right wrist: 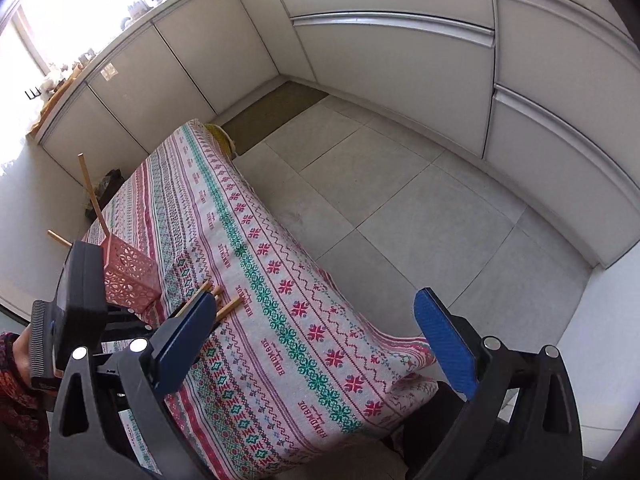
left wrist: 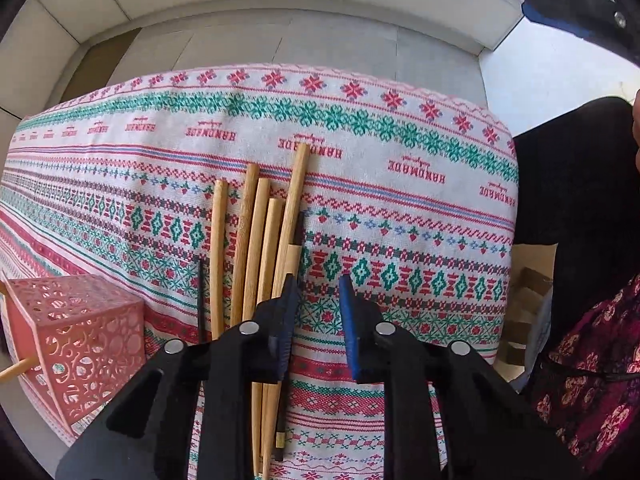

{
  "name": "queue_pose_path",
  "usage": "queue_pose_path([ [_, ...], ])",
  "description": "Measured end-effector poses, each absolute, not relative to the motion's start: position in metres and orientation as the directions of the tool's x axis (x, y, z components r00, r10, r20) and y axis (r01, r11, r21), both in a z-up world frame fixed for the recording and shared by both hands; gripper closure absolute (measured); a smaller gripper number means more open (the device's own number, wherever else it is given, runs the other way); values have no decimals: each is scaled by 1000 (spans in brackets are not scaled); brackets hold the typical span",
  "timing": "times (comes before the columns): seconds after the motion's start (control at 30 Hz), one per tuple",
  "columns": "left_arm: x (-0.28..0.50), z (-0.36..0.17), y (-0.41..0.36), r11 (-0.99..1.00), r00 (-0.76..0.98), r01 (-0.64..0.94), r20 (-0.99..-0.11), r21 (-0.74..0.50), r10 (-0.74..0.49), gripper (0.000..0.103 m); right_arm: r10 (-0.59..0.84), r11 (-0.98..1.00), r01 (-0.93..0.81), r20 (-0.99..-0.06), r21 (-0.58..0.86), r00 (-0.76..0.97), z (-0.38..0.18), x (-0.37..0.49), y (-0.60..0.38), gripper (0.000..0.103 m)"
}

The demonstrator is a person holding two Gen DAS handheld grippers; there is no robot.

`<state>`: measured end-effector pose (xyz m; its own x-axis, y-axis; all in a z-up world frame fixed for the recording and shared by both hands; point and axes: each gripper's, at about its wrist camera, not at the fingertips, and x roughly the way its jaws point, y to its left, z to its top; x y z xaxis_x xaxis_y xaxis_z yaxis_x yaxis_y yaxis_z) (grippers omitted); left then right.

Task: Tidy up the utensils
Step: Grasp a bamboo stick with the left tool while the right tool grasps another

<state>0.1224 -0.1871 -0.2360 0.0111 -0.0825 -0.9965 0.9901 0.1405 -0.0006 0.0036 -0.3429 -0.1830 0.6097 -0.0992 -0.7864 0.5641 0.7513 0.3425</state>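
Chopsticks [left wrist: 256,248] lie side by side on the patterned tablecloth [left wrist: 400,208], running away from the left wrist camera. Left gripper [left wrist: 318,300] points down at the cloth just right of the bundle: its left pad overlaps the rightmost stick and a dark utensil [left wrist: 299,226], and only bare cloth shows in the narrow gap between the pads. A pink perforated holder [left wrist: 80,332] stands left of the bundle with sticks in it. Right gripper [right wrist: 320,332] hovers wide apart above the table, gripping nothing.
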Motion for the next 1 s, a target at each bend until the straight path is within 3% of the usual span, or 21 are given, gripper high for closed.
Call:
queue_pose_path([
  [0.1, 123, -244, -187, 179, 39, 984, -996, 24, -82, 86, -80, 730, 580, -798, 360, 597, -187, 4, -346, 7],
  [0.37, 117, -219, -174, 189, 71, 981, -986, 42, -150, 80, -70, 718, 589, -803, 371, 592, -189, 5, -342, 7],
  [0.57, 147, -230, -170, 243, 99, 967, -990, 73, -97, 80, -67, 720, 591, -811, 364, 581, -191, 9, -339, 7],
  [0.63, 147, -239, -167, 245, 97, 967, -990, 70, -101, 75, -59, 717, 593, -815, 367, 576, -192, 10, -340, 7],
  [0.67, 145, -241, -166, 245, 105, 966, -990, 79, -95, 76, -50, 710, 596, -817, 375, 574, -193, 11, -340, 7],
  [0.73, 138, -240, -163, 257, 111, 963, -988, 80, -107, 88, -40, 685, 612, -818, 395, 573, -196, 11, -343, 7],
  [0.8, 130, -237, -157, 290, 135, 952, -982, 92, -132, 90, -23, 656, 633, -827, 412, 562, -201, 14, -345, 7],
  [1.0, 123, -225, -126, 501, 68, 862, -959, -82, -274, 90, 36, 690, 618, -871, 376, 490, -212, 40, -323, 7],
])
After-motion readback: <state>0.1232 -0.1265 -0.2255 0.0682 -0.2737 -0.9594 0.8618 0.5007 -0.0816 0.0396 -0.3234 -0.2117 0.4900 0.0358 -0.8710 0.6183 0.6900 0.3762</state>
